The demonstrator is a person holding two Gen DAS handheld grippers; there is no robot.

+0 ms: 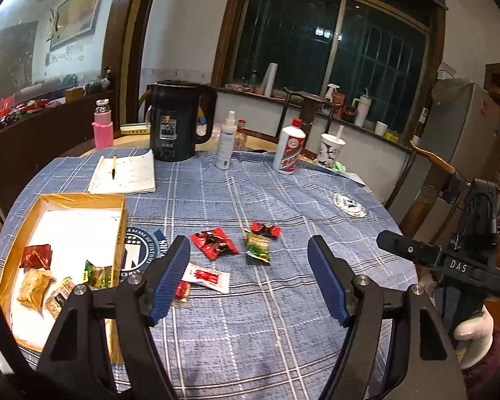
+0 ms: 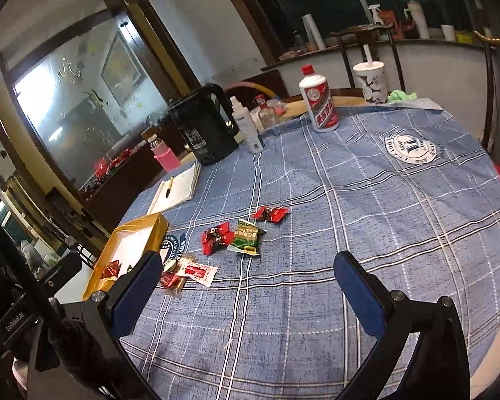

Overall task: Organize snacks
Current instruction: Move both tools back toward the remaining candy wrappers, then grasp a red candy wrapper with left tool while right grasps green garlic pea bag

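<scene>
Overhead, both grippers hang above a round bench (image 1: pixel 283 326) draped in blue plaid cloth, their blue-padded fingers spread wide and holding nothing. A gold cardboard box (image 1: pixel 115 200) with a white floor serves as the landmark, sitting at the bench's left edge. Inside the box lie a dark red packet (image 1: pixel 36 256), a tan packet (image 1: pixel 35 288), a striped brown packet (image 1: pixel 59 296) and a green-and-gold packet (image 1: pixel 98 275). Just right of the box, a white sachet with red print (image 1: pixel 208 277) lies over a small clear-wrapped red sweet (image 1: pixel 182 291), beside the left gripper (image 1: pixel 250 273). Farther right of the box lie a large red packet (image 1: pixel 214 242), a green packet (image 1: pixel 257 246) and a small red-and-black packet (image 1: pixel 266 230), the last two touching. The right gripper (image 2: pixel 250 283) hovers over bare cloth nearer the camera than these loose snacks. Beyond the box rest an open notebook (image 1: pixel 125 173) with a pen (image 1: pixel 114 166), a black kettle (image 1: pixel 176 120), a pink bottle (image 1: pixel 102 125), a white spray bottle (image 1: pixel 226 141) and a white-and-red bottle (image 1: pixel 289 146).
</scene>
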